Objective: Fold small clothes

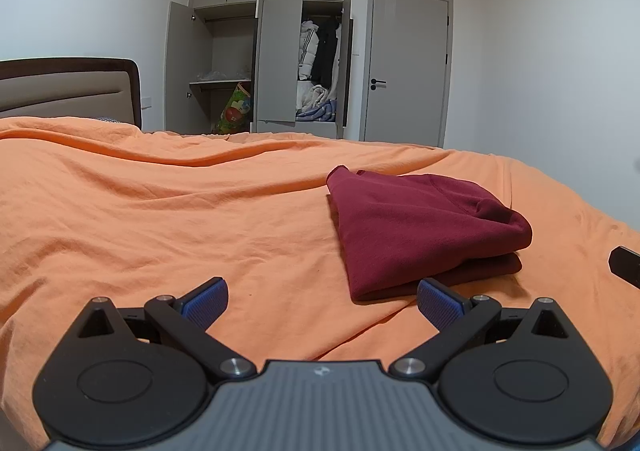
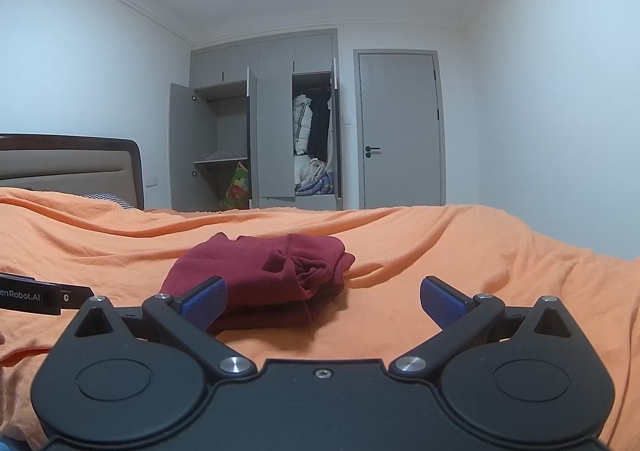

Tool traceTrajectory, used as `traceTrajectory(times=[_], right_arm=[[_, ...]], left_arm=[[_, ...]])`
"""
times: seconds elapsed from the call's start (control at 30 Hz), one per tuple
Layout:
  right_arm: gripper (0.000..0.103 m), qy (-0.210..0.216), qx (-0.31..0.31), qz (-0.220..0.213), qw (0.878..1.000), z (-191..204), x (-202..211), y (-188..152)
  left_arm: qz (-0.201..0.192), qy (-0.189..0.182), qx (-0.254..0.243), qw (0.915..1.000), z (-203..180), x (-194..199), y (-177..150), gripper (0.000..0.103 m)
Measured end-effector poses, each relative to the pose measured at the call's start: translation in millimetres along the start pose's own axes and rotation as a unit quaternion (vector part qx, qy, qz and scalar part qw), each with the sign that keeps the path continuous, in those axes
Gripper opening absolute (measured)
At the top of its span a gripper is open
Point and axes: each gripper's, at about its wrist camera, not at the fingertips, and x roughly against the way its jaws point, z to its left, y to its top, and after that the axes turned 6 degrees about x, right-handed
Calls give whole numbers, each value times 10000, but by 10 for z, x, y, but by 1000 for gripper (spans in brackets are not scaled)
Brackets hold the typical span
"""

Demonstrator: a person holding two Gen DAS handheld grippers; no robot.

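A dark red garment is lying folded into a thick, soft bundle on the rumpled orange bedsheet, its loose bunched edges showing in the right wrist view. The left gripper is hovering just near of it, ribbed blue pads spread wide and holding nothing. The right gripper is likewise gaping empty, its left finger overlapping the cloth's near edge in view; contact is unclear. A black bar is poking in at the left, reading "enRobot.AI", its start cut off.
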Motion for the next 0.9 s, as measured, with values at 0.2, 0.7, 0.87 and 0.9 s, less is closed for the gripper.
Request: traceTrajectory(times=[0.2, 0.7, 0.87, 0.9], right_arm=[[102, -24, -22, 19, 10000, -4, -4, -10], [102, -49, -85, 93, 9999, -27, -61, -48], [102, -54, -103, 120, 9999, -31, -77, -70], [102, -55, -106, 124, 9999, -31, -82, -72]], left_arm=[[33, 20, -18, 10000, -2, -23, -1, 103], [115, 50, -58, 9999, 14, -68, -21, 103], [143, 50, -66, 9999, 7, -92, -29, 103], [149, 50, -71, 9999, 2, -100, -32, 103]])
